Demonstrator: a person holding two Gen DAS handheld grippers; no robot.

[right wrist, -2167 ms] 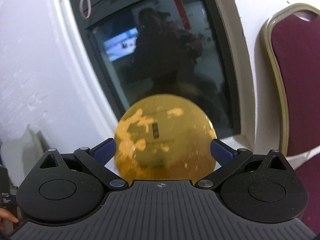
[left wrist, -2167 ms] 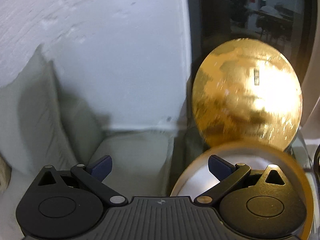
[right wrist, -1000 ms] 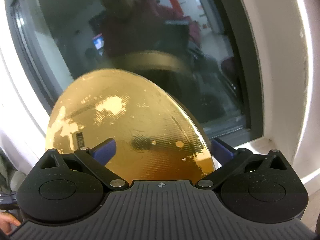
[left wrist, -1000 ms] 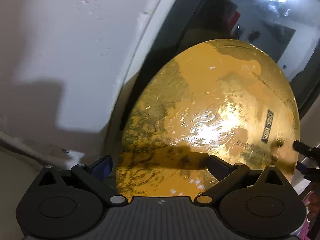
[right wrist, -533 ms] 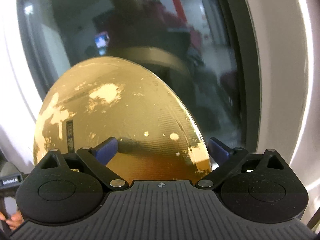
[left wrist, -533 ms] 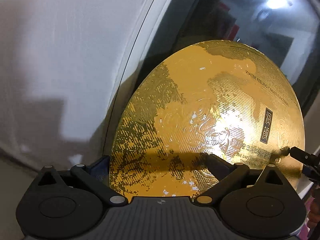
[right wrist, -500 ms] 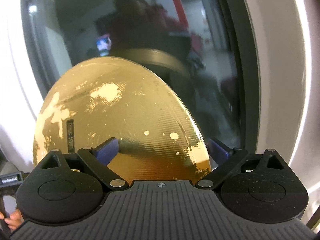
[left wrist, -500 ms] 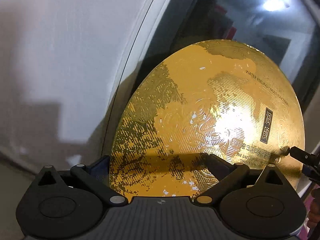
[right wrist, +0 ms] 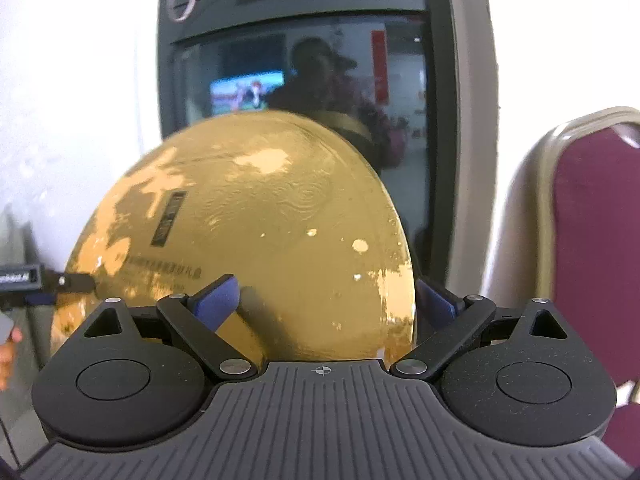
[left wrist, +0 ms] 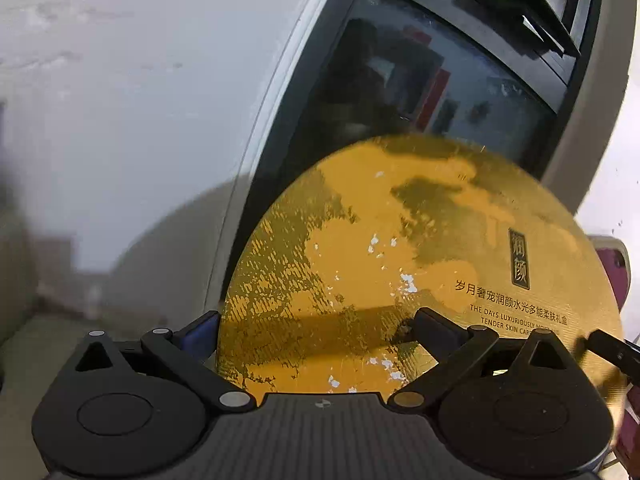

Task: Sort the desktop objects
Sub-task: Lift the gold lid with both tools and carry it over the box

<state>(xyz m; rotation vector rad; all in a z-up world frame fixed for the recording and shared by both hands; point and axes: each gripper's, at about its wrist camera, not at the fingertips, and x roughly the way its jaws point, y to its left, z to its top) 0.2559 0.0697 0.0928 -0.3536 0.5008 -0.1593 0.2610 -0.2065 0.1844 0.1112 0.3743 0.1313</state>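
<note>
A round gold box (left wrist: 400, 240) with black Chinese and English print on its face hangs in the air in front of a dark window. My left gripper (left wrist: 316, 324) is shut on its near edge, with one finger on the printed face and the other behind the rim. My right gripper (right wrist: 326, 294) grips the same gold box (right wrist: 280, 220) from the other side, its left finger on the face and its right finger behind the edge. Its jaws have just been closing a little, with the box between them. Each gripper's tip shows at the rim in the other's view.
A dark window (right wrist: 320, 80) in a black frame reflects a person and a bright screen. White wall (left wrist: 140, 100) lies to its left. A maroon chair (right wrist: 592, 240) with a beige frame stands at the right. A hand (right wrist: 6, 344) shows at the left edge.
Both grippers and the gold box have risen, so the window's top frame now shows. The right wrist view has rolled and the maroon chair has come into view.
</note>
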